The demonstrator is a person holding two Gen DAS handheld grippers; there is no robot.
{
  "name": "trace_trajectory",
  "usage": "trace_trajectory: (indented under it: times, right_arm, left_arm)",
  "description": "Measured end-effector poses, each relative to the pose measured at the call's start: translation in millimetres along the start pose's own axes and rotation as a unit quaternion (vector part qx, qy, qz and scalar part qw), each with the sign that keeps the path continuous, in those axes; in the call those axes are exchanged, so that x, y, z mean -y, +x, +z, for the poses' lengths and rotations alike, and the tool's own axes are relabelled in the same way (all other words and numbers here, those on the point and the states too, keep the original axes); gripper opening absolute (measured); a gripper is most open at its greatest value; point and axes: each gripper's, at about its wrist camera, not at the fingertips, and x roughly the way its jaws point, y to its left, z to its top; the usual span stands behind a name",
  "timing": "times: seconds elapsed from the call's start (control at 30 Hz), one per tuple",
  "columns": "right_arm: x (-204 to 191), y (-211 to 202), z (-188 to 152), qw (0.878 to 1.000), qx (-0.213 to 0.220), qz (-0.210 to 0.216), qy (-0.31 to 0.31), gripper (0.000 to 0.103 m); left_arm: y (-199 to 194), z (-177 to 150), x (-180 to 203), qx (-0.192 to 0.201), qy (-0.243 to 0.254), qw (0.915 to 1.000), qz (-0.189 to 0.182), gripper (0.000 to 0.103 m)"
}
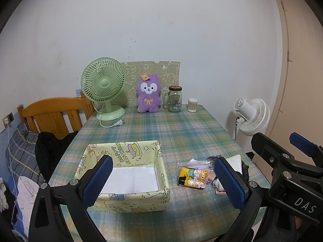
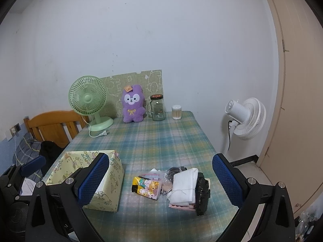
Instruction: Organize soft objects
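A yellow cartoon-print box (image 1: 155, 198) (image 2: 113, 183) stands open and empty on the plaid table's near left. To its right lies a small pile: a yellow cartoon pouch (image 1: 192, 177) (image 2: 146, 187), a clear zip bag (image 1: 198, 164), a folded white cloth (image 2: 184, 185) and a black crumpled bag (image 2: 202, 193). A purple plush bunny (image 1: 148, 92) (image 2: 133, 106) sits at the table's far edge. My left gripper (image 1: 163, 181) hovers open over the box and pouch. Wide open, my right gripper (image 2: 160, 179) hangs above the pile. Both hold nothing.
At the back stand a green desk fan (image 1: 103, 86) (image 2: 88, 98) with a loose plug, a glass jar (image 1: 175, 98) (image 2: 157, 107) and a cotton-swab tub (image 1: 192, 104) (image 2: 176, 112). A white fan (image 2: 245, 117) stands right of the table. A wooden bed frame (image 1: 54, 113) with clothes is at the left.
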Motion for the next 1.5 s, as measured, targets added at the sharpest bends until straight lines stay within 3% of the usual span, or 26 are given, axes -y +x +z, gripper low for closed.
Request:
trace_trajectory:
  times: [0.9, 1.13, 1.5]
  right_arm:
    - [2.4, -0.5, -0.4, 1.000, 0.003, 0.008, -0.001, 0.103]
    - [3.4, 0.5, -1.6, 1.000, 0.005, 0.006, -0.001, 0.103]
    - [13.9, 3.9, -9.9, 1.000, 0.014, -0.001, 0.005, 0.103]
  left_arm:
    - [-1.9, -2.5, 4.0, 0.005, 0.002, 1.0000, 0.007, 0.100]
    - [0.4, -3.2, 7.2, -0.002, 0.002, 0.9999, -0.015, 0.100]
    - [7.3, -7.1, 22.5, 0.005, 0.005, 0.9998, -0.019, 0.098]
